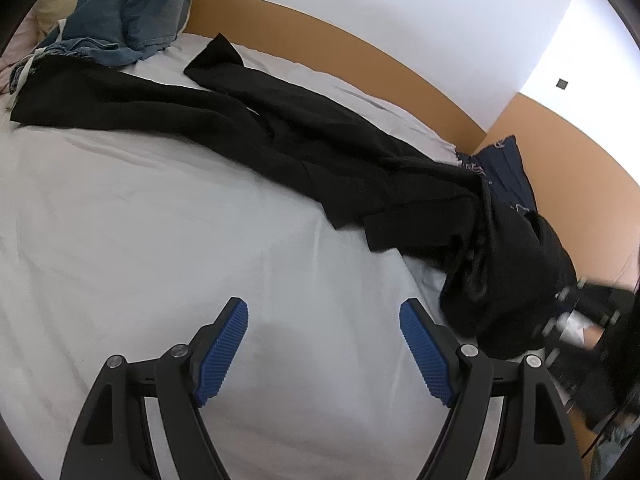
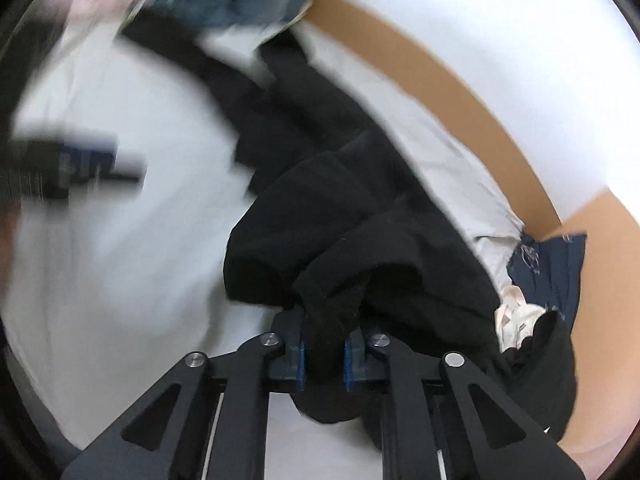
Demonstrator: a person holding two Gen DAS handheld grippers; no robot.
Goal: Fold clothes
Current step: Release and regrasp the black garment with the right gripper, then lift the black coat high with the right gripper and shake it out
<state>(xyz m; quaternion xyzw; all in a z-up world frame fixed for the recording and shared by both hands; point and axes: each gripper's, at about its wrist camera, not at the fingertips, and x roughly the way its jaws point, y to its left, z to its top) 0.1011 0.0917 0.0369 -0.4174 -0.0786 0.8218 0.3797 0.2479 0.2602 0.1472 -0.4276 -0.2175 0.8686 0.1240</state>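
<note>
A wide bed covered with a pale white sheet point(image 1: 132, 216) filled both views, backed by a tan wooden headboard point(image 1: 360, 52) at the far edge. A long black fabric garment point(image 1: 288, 136), probably trousers, lay diagonally across the sheet, its two legs reaching toward the far left and its waist end bunched at the near right edge of the bed. A crumpled blue denim garment point(image 1: 132, 16) sat at the far left, and a dark navy patterned cloth point(image 1: 504, 168) lay at the far right, beside the headboard. The right gripper point(image 2: 324, 354) had its fingers clamped on a gathered fold of the black garment's waist end; the right wrist view was blurred, suggesting motion. The left gripper point(image 1: 324, 344) hovered over bare sheet, fingers wide apart and holding nothing. The step in hand appeared to be drawing the garment flat before folding. Done well, the free left gripper would pinch the waistband's other corner, so that both pull evenly, keeping the legs aligned and the cloth on the bed.
</note>
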